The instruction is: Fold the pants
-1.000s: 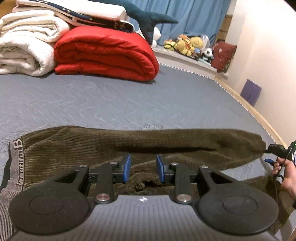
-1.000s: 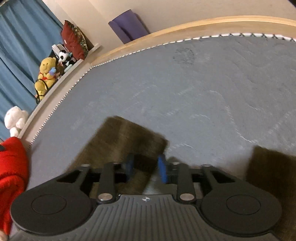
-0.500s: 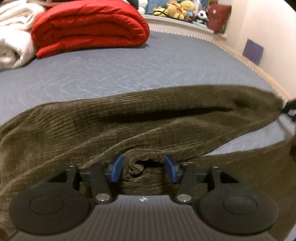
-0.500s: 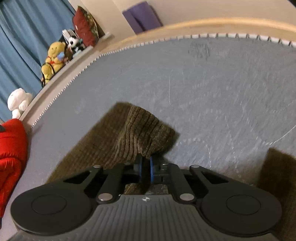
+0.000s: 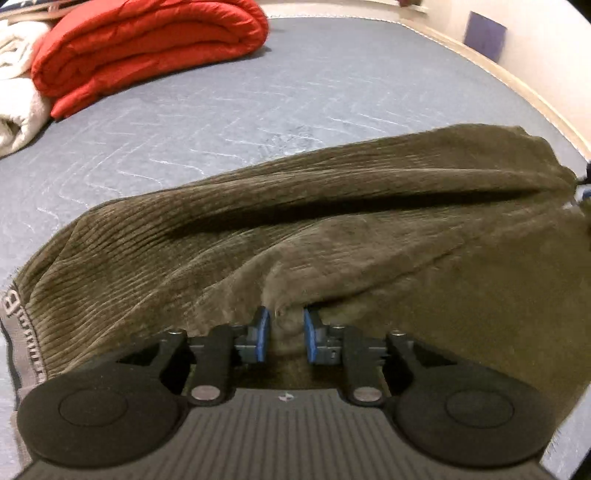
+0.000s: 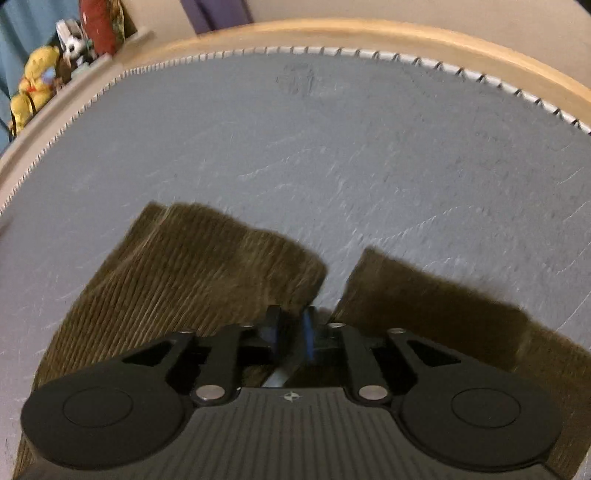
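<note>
The olive corduroy pants (image 5: 332, 229) lie on the grey bed (image 5: 221, 110), with the grey lettered waistband (image 5: 14, 332) at the left. My left gripper (image 5: 284, 332) is shut on a bunch of the fabric at the pants' near edge, and the far leg lifts and drapes toward me. In the right wrist view both leg ends (image 6: 207, 258) lie side by side on the bed. My right gripper (image 6: 293, 334) sits at the hem of the left one; its jaws stand slightly apart and blur hides whether fabric is pinched.
A folded red quilt (image 5: 147, 48) and white blankets (image 5: 18, 103) lie at the far left of the bed. The wooden bed edge (image 6: 332, 33) curves past the leg ends. Stuffed toys (image 6: 33, 85) sit on a ledge at the left.
My left gripper closed on the pants' near edge and pulled fabric up. My right gripper carried one leg end toward the other; its jaws now look slightly apart.
</note>
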`<state>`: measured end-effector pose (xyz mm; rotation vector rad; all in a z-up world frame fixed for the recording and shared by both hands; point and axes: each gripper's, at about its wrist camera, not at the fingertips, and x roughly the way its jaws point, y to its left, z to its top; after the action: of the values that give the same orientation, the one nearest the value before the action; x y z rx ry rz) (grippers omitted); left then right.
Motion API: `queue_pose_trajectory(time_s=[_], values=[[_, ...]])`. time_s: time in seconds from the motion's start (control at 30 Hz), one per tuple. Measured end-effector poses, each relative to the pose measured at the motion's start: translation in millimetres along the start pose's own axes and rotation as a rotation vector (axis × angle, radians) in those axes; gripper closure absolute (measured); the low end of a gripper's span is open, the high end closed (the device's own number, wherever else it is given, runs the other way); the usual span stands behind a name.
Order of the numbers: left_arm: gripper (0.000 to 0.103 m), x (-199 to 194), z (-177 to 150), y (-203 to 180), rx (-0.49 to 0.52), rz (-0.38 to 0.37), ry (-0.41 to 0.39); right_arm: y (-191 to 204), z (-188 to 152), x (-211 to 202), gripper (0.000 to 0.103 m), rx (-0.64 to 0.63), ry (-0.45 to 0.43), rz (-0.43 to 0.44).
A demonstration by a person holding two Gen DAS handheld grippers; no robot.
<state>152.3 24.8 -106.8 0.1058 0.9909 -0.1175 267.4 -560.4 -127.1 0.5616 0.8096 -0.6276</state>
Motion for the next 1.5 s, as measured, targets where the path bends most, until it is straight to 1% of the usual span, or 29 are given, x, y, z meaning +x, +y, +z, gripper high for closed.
queue_pose_trajectory(time_s=[0.07,0.13,0.17,0.2,0.23,0.3,0.37,0.43,0.5,0.57,0.6,0.63,0.67,0.7,0.73,0.77,0.87,1.0,1.03,1.07,1.1,1.13,1.2,1.23,1.27,1.33,1.4,1.43,1.5], values=[[0.072,-16.7,2.2,2.9,-0.040,-0.017,-0.063,4.5,4.8,-14.5,0.071,-0.019,-0.098,0.005],[0.069,-29.2,4.9,8.3,-0.100,-0.076,-0.121,17.4,13.3,-21.1,0.069,-0.038,-0.157,0.102],[0.068,-33.3,5.7,9.3,-0.120,-0.097,-0.144,29.2,17.5,-19.7,0.068,-0.064,-0.162,0.168],[0.068,-35.1,7.3,8.3,-0.125,-0.105,-0.154,44.5,22.1,-13.6,0.067,-0.096,-0.138,0.260],[0.068,-34.9,7.5,6.2,-0.122,-0.102,-0.156,57.4,26.0,-5.2,0.063,-0.120,-0.128,0.313],[0.068,-30.4,6.6,1.6,-0.105,-0.088,-0.148,85.7,30.1,21.9,0.055,-0.136,-0.008,0.403],[0.068,-24.5,7.2,-0.8,-0.102,-0.082,-0.135,107.0,32.7,46.0,0.044,-0.129,0.039,0.378],[0.068,-19.7,3.9,-2.3,-0.094,-0.082,-0.124,126.4,37.3,71.6,0.038,-0.131,0.072,0.327],[0.068,-17.5,0.6,-3.0,-0.086,-0.070,-0.118,138.1,40.5,97.5,0.038,-0.126,0.101,0.244],[0.068,-17.0,-0.6,-0.2,-0.095,-0.065,-0.119,143.3,31.9,108.2,0.041,-0.127,0.113,0.182],[0.068,-17.8,-1.3,1.5,-0.100,-0.062,-0.123,153.6,31.4,109.8,0.045,-0.163,0.078,0.128],[0.068,-19.5,-1.7,3.9,-0.104,-0.058,-0.128,164.4,26.0,110.5,0.059,-0.214,0.057,0.064],[0.068,-19.8,-1.5,5.9,-0.107,-0.055,-0.133,171.5,22.2,110.4,0.078,-0.251,0.033,0.012],[0.068,-20.7,-0.9,6.9,-0.108,-0.047,-0.138,175.8,21.1,111.1,0.085,-0.268,-0.005,-0.013],[0.068,-21.4,0.2,9.0,-0.112,-0.036,-0.142,180.2,20.9,112.4,0.096,-0.287,-0.029,-0.040],[0.068,-21.4,0.2,11.0,-0.117,-0.025,-0.144,180.9,18.1,111.5,0.100,-0.291,-0.056,-0.053],[0.068,-17.9,0.1,18.9,-0.134,-0.003,-0.146,191.8,22.4,103.0,0.101,-0.261,-0.214,-0.030],[0.068,-12.1,0.0,31.4,-0.161,0.010,-0.167,217.0,36.0,92.7,0.102,-0.280,-0.416,0.166],[0.068,-10.2,-0.1,35.5,-0.173,0.018,-0.169,220.4,38.2,95.4,0.101,-0.284,-0.434,0.182],[0.068,-8.9,-0.2,39.8,-0.186,0.024,-0.170,222.1,41.3,102.2,0.101,-0.290,-0.430,0.187],[0.068,-7.8,-0.2,44.3,-0.201,0.027,-0.171,223.8,44.2,111.4,0.100,-0.292,-0.393,0.205],[0.068,-7.4,-0.1,49.9,-0.217,0.033,-0.173,222.8,46.8,119.0,0.100,-0.291,-0.352,0.193],[0.068,-8.5,-0.6,63.0,-0.247,0.054,-0.186,215.5,44.5,129.9,0.098,-0.293,-0.323,0.112],[0.068,-9.4,-1.0,70.2,-0.262,0.063,-0.193,209.2,42.5,131.8,0.089,-0.290,-0.310,0.080],[0.068,-10.6,-1.6,79.5,-0.283,0.077,-0.200,204.3,39.3,132.5,0.083,-0.284,-0.302,0.079],[0.068,-13.8,-4.1,100.3,-0.329,0.109,-0.217,189.2,30.6,121.8,0.081,-0.292,-0.312,0.118],[0.068,-15.4,-10.4,127.7,-0.386,0.132,-0.231,171.8,20.1,101.0,0.075,-0.320,-0.345,0.158],[0.068,-13.9,-16.1,145.0,-0.424,0.152,-0.227,161.2,14.3,87.7,0.070,-0.329,-0.362,0.182],[0.071,-0.9,-33.5,179.9,-0.502,0.219,-0.154,135.8,2.4,66.4,0.064,-0.349,-0.371,0.224]])
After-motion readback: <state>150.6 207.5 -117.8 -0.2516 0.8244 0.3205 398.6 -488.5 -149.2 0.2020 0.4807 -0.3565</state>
